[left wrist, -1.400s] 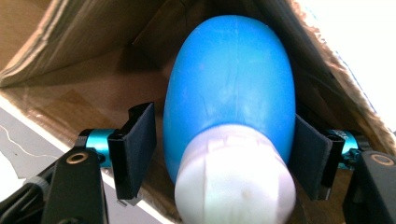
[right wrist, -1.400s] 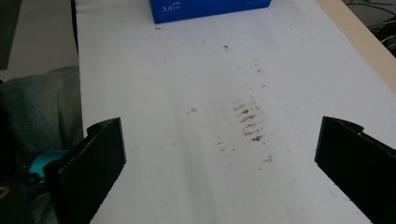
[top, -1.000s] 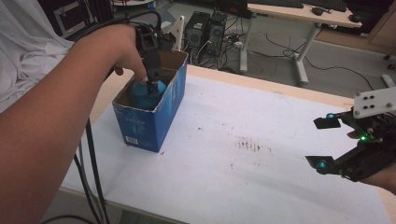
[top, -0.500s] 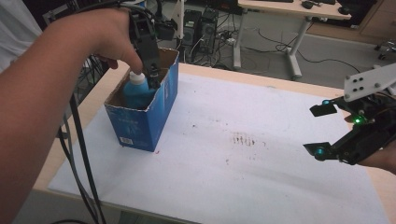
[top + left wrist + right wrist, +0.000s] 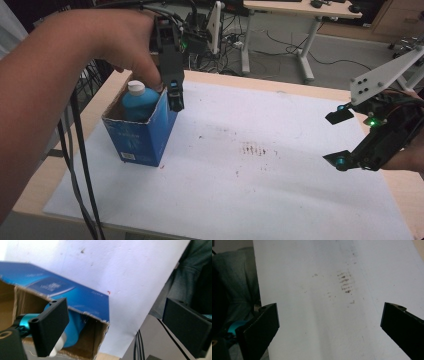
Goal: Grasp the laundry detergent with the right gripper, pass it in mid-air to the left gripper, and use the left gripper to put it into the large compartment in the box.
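Covering most of the tabletop (image 5: 107, 87), white paper sheet (image 5: 260, 185), marked near its middle by a patch of brownish smudges (image 5: 253, 149). Standing near the tabletop's left edge, on the sheet's far left corner, open-topped blue cardboard box (image 5: 145, 137), upright. Inside the box, teal bottle (image 5: 137, 102) with a white cap (image 5: 136, 88), upright, cap poking above the box rim, leaning toward the near-left wall. Hovering just above the box's far right rim, left gripper (image 5: 175, 97), pointing down, fingers just opened and now standing wide apart, nothing between them, clear of the bottle. Held above the sheet near the tabletop's right edge, well apart from the box, right gripper (image 5: 339, 139), fingers spread wide, gripping nothing, plain sheet and smudges visible between them.
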Demonstrator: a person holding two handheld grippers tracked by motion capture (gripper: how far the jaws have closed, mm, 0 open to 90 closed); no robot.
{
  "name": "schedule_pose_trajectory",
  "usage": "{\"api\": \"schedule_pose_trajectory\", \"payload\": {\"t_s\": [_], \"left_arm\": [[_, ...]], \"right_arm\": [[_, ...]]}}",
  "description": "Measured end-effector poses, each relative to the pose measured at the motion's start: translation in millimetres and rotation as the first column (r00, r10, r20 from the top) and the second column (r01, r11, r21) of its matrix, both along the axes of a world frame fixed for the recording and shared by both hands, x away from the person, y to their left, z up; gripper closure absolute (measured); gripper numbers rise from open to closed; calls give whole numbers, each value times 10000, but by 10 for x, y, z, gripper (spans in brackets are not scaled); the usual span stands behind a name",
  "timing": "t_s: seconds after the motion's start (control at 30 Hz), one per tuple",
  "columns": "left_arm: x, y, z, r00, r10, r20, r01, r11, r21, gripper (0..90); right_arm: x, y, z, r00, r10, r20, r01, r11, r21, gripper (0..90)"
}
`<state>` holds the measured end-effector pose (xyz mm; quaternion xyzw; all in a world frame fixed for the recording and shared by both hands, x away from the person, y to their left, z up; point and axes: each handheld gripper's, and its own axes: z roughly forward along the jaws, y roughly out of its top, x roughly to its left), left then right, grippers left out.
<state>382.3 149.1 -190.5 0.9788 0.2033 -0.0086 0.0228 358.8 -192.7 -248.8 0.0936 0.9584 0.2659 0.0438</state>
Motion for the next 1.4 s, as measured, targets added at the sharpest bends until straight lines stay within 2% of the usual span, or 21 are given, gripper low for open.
{"api": "schedule_pose_trajectory", "payload": {"t_s": [0.1,0.13,0.17,0.23,0.27,0.3,0.47,0.83,1.03,1.07,1.4], "left_arm": [[-10,-60,-23,9994,-315,-114,315,9995,-5,57],[-11,-77,-36,9987,-501,-125,500,9987,-31,57],[-10,-93,-49,9973,-708,-195,707,9975,-81,18],[-18,-121,-71,9942,-947,-507,931,9951,-322,18],[-26,-148,-92,9915,-1136,-627,1111,9929,-418,17],[-26,-148,-92,9915,-1136,-627,1111,9929,-418,17],[-50,-236,-153,9834,-1539,-961,1499,9876,-477,16],[-102,-379,-267,9751,-2061,-824,2032,9782,-421,16],[-130,-415,-459,9690,-2330,-822,2289,9718,-563,16],[-142,-423,-538,9664,-2426,-847,2382,9694,-591,16],[-183,-472,-792,9615,-2638,-775,2605,9642,-506,16]], "right_arm": [[24,10,37,9998,106,-160,-114,9988,-480,9],[24,10,37,9998,106,-160,-114,9988,-480,9],[38,18,58,9997,166,-206,-180,9971,-742,9],[44,23,66,9994,193,-275,-217,9958,-894,9],[55,30,83,9989,291,-364,-336,9910,-1297,9],[55,30,83,9989,291,-364,-336,9910,-1297,9],[69,47,112,9964,473,-697,-611,9754,-2119,9],[53,67,106,9956,395,-846,-600,9649,-2558,9],[51,90,85,9958,443,-804,-642,9619,-2658,9],[43,96,86,9958,339,-852,-564,9588,-2785,9],[6,123,62,9950,456,-890,-702,9525,-2965,9]]}}
